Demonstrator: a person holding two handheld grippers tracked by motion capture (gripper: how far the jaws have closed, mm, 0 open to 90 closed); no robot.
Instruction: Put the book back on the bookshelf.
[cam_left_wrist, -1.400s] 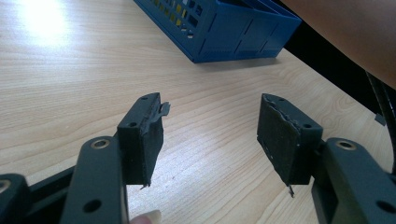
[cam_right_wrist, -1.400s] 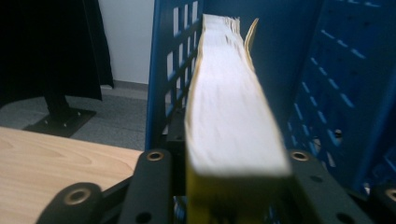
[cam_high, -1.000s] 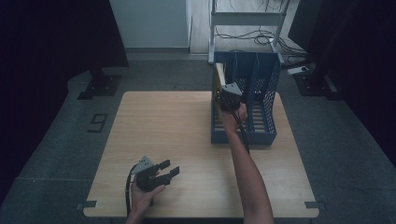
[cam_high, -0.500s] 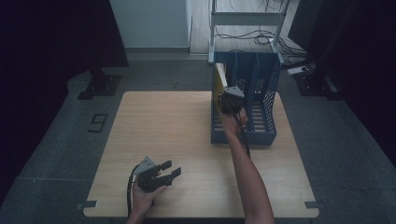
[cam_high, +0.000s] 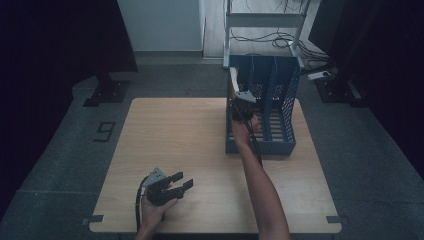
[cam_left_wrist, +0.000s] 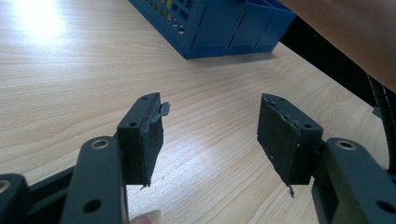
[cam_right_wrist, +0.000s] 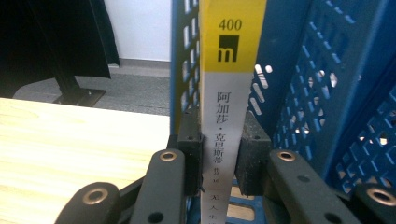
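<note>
At the centre of the right gripper view, the book, its slim spine yellow above and grey with black characters below, stood upright in the blue file rack; the right tongs had just closed on it, while the left tongs gaped empty over the tabletop.

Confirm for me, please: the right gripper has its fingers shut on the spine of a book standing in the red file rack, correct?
Not quite: the file rack is blue, not red, as the right gripper view shows. The right gripper does have its fingers shut on the spine of the book standing in it.
</note>
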